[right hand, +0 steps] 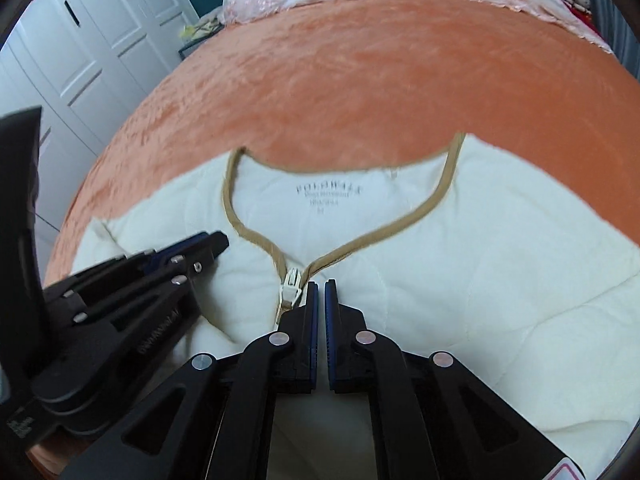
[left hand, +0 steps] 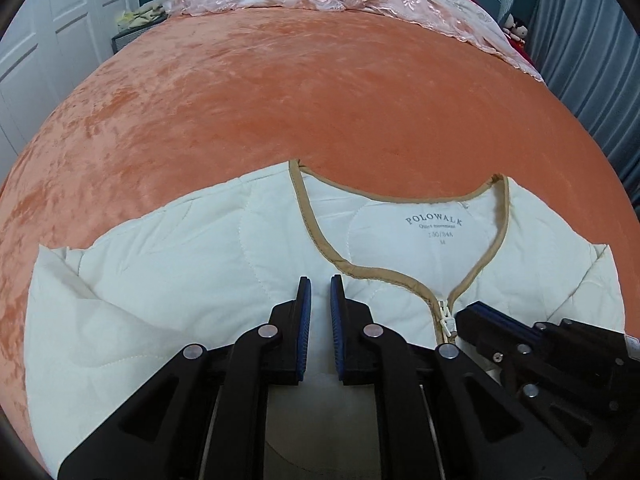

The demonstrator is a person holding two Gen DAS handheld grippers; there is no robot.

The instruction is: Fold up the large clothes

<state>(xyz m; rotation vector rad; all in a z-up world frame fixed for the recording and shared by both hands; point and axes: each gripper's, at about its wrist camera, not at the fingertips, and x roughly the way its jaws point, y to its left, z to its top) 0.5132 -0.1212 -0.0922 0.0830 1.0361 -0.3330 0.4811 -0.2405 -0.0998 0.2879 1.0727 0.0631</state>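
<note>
Both grippers' jaws slightly parted, empty, above cream jacket (left hand: 248, 248) on orange bedspread (left hand: 280, 100).

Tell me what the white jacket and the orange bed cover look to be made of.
White jacket: seemingly quilted, padded woven fabric, matte, judging by its stitched lines and puffy panels; tan binding edges the neckline. Orange bed cover: probably plush velvet or fleece, going by its patchy sheen.
</note>
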